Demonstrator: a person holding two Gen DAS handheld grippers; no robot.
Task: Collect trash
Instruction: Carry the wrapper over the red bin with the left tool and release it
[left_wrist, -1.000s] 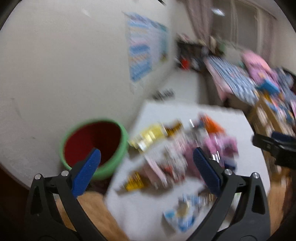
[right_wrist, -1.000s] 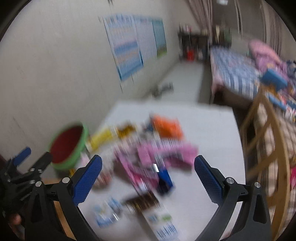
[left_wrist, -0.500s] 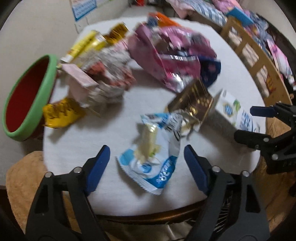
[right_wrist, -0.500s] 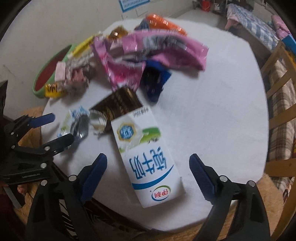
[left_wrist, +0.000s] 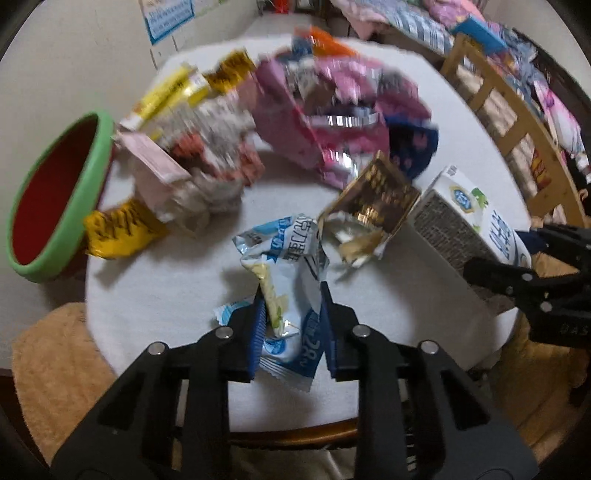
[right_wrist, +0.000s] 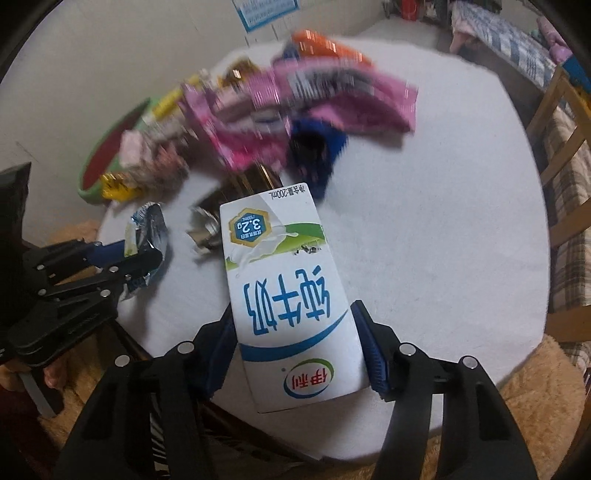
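The left tool (left_wrist: 291, 317) pinches the blue-and-white wrapper (left_wrist: 284, 266) at the table's (left_wrist: 155, 295) near edge; the right tool (right_wrist: 295, 343) grips the milk carton (right_wrist: 284, 291). The slick foil could probably slip free on the way to the green-rimmed bin (left_wrist: 51, 195).

Left hand-held gripper (left_wrist: 291, 325): matte black plastic frame built from 2 scissor-like arms with open slotted links. 4 round silver screw heads show along the lower centre of the frame. The fingers (left_wrist: 257, 334) carry blue ribbed pads on their inner faces.

Right hand-held gripper (right_wrist: 295, 350): same black frame, 4 silver screw heads across the lower part of the frame, blue ribbed pads on the fingers (right_wrist: 373, 354).

At the lower left edge of the right wrist view, a small patch of bare skin shows; detail too blurred to tell.
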